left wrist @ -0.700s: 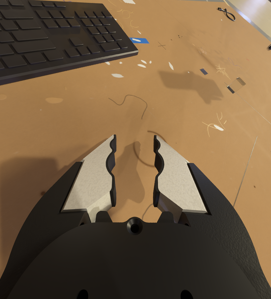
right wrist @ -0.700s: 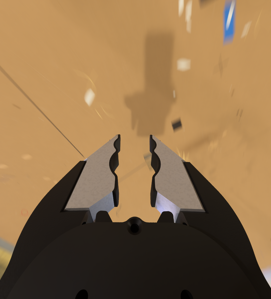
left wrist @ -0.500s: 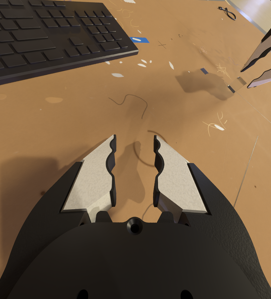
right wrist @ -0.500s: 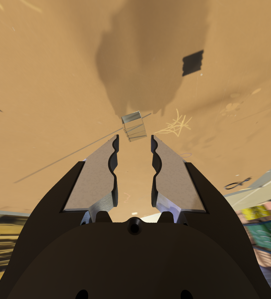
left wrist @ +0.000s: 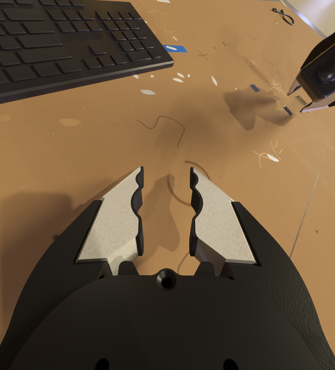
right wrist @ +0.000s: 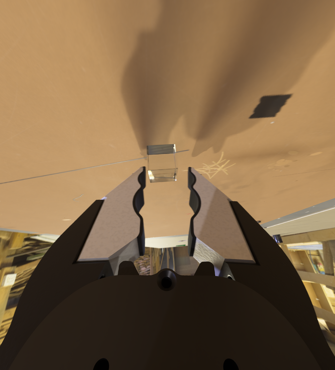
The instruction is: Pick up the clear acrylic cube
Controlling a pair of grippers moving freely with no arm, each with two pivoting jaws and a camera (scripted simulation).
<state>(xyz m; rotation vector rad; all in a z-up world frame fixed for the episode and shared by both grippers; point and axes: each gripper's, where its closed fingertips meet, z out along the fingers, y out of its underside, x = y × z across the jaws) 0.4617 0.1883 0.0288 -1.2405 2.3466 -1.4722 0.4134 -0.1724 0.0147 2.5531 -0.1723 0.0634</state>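
Observation:
The clear acrylic cube (right wrist: 162, 164) is small and see-through and rests on the brown table. In the right wrist view it lies just at my right gripper's (right wrist: 166, 169) fingertips, partly between them, closer to the left finger. The jaws stand open, wider than the cube, and do not touch it. In the left wrist view the cube (left wrist: 293, 104) lies at the far right, with the right gripper (left wrist: 294, 102) straddling it from the right. My left gripper (left wrist: 166, 170) is open and empty, low over the table's middle.
A black keyboard (left wrist: 58, 46) lies at the far left. A strip of blue tape (left wrist: 175, 48) lies beside it. A dark tape patch (right wrist: 270, 109) lies past the cube. The table edge (right wrist: 302, 212) runs close on the right.
My right gripper has swung down and closed in on the cube, which now lies at its fingertips. My left gripper has not moved.

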